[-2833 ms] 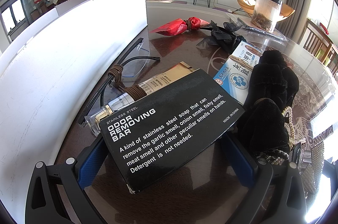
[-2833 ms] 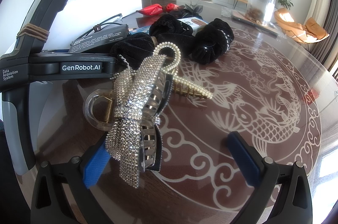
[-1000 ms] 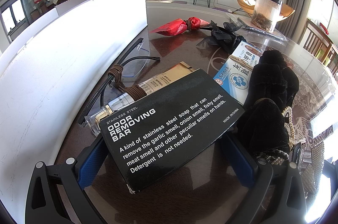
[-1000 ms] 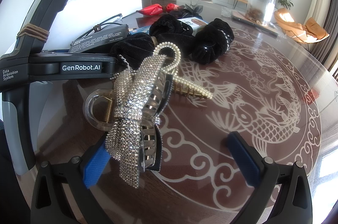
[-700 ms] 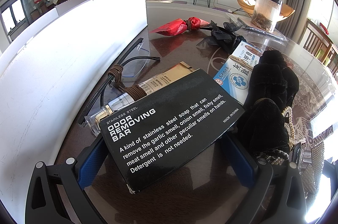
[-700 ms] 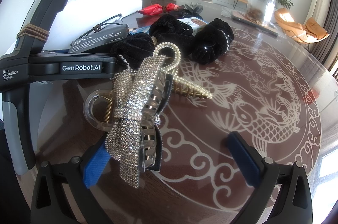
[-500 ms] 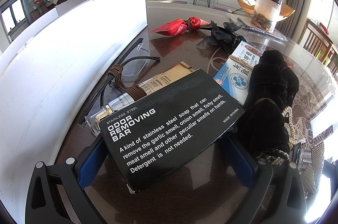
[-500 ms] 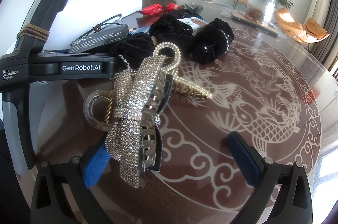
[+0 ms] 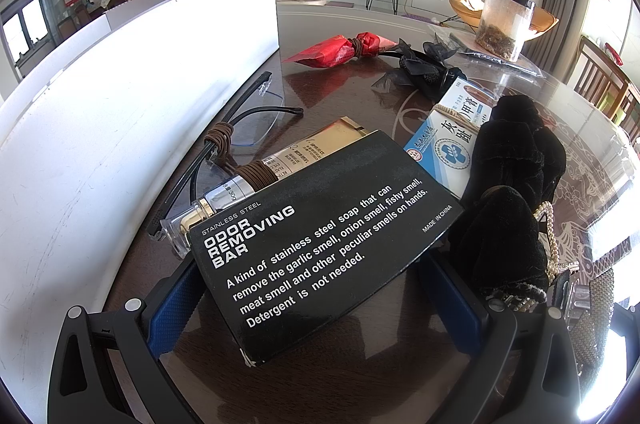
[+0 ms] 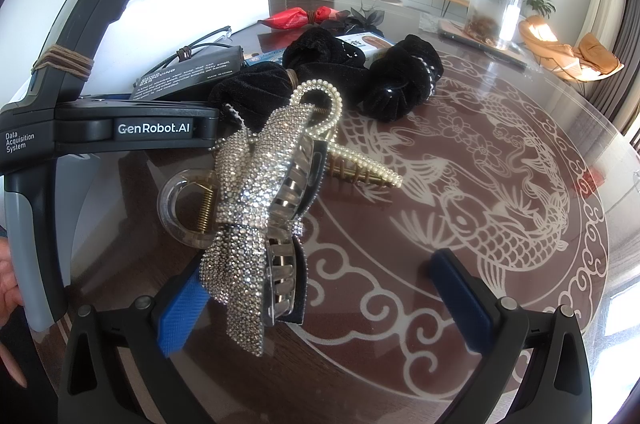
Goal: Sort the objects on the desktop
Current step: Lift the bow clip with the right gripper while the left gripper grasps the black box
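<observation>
In the left wrist view a black "Odor Removing Bar" box [image 9: 320,244] lies between the open fingers of my left gripper [image 9: 316,300], which do not clamp it. Behind it lie a gold tube [image 9: 280,164], glasses [image 9: 240,128], a blue-white medicine box [image 9: 448,140] and black scrunchies [image 9: 508,192]. In the right wrist view my right gripper [image 10: 320,296] is open. A rhinestone bow hair claw [image 10: 256,208] lies against its left finger [image 10: 180,316]. A pearl clip [image 10: 360,164] and black scrunchies [image 10: 400,80] lie beyond. The left gripper's body [image 10: 120,132] shows at left.
A white box wall [image 9: 120,104] stands along the left. A red packet [image 9: 340,48], black mesh bow [image 9: 420,68] and clear jar [image 9: 504,20] sit farther back. The glass table [image 10: 480,184] has a fish pattern on the right.
</observation>
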Tool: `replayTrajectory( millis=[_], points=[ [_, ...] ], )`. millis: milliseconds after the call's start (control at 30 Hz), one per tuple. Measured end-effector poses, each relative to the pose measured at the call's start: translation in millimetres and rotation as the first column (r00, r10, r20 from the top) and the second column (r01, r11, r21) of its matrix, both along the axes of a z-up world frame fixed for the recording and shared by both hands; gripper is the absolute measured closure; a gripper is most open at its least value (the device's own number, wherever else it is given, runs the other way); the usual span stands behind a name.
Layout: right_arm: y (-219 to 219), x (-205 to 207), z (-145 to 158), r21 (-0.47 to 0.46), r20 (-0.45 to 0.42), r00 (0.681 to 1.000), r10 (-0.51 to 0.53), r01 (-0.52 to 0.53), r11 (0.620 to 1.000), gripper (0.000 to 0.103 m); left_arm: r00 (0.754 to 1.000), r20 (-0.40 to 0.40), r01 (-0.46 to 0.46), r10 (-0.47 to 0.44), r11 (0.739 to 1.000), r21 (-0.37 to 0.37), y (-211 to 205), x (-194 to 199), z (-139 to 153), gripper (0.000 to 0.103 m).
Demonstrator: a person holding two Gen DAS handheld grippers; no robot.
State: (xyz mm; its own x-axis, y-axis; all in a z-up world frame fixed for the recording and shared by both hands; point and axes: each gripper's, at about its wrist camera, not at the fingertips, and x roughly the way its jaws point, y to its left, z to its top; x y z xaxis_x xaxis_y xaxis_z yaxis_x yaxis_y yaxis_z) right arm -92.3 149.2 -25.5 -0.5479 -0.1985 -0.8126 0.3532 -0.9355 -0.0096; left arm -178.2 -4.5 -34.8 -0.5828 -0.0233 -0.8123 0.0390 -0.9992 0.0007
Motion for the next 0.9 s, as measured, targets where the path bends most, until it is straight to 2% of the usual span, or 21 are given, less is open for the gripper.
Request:
replayTrajectory(
  millis=[133, 300, 367, 467, 567, 633, 667, 700, 767, 833, 900],
  points=[
    [-0.2, 0.0, -0.2, 0.000, 0.000, 1.000, 0.000, 0.000, 1.000, 0.000, 1.000, 0.003, 0.000, 0.000, 1.000, -0.001, -0.1, 0.1, 0.1, 0.000],
    [0.9, 0.2, 0.2, -0.002, 0.006, 1.000, 0.019, -0.019, 1.000, 0.000, 0.980, 0.115, 0.164, -0.164, 0.986, 0.005, -6.2, 26.1, 1.7, 0.000],
    [1.7, 1.5, 2.0, -0.012, 0.034, 0.998, 0.050, -0.050, 0.999, 0.000, 0.968, 0.114, 0.223, -0.222, 0.975, 0.005, -15.4, 51.6, 1.5, 0.000],
    [-4.8, 5.4, 7.7, -0.127, 0.059, 0.995, 0.086, -0.078, 0.989, 0.000, 0.962, 0.091, 0.258, -0.258, 0.966, 0.004, -30.4, 81.6, 1.5, 0.000],
    [-26.9, 2.5, 10.4, -0.121, 0.025, 0.996, 0.084, -0.080, 0.989, 0.000, 0.962, 0.088, 0.260, -0.259, 0.966, 0.005, -36.2, 86.6, 1.4, 0.000],
    [-35.0, -1.5, 9.0, -0.103, 0.018, 0.998, 0.060, -0.058, 0.993, 0.019, 0.959, 0.120, 0.258, -0.256, 0.966, 0.000, -36.0, 80.0, 2.9, 0.000],
    [-35.2, -1.6, 10.2, -0.090, 0.005, 0.999, 0.043, -0.043, 0.995, 0.038, 0.962, 0.126, 0.246, -0.242, 0.969, -0.017, -36.2, 75.7, 5.1, 0.000],
    [-33.9, -0.4, 12.9, -0.100, 0.001, 0.999, 0.042, -0.042, 0.994, 0.044, 0.966, 0.114, 0.238, -0.233, 0.970, -0.037, -36.9, 71.9, 9.6, 0.000],
    [-25.9, 4.0, 16.6, -0.135, 0.007, 0.999, 0.043, -0.042, 0.990, 0.050, 0.969, 0.069, 0.242, -0.238, 0.968, -0.061, -36.9, 63.5, 21.9, 0.000],
    [-18.1, 12.7, 19.6, -0.124, -0.003, 0.999, 0.046, -0.046, 0.991, 0.051, 0.961, 0.047, 0.275, -0.273, 0.959, -0.060, -33.0, 52.2, 30.9, 0.000],
    [-6.6, 21.6, 18.8, -0.139, 0.011, 0.999, 0.045, -0.043, 0.989, 0.051, 0.956, 0.029, 0.293, -0.292, 0.949, -0.114, -23.3, 40.1, 35.7, 0.000]
  ],
)
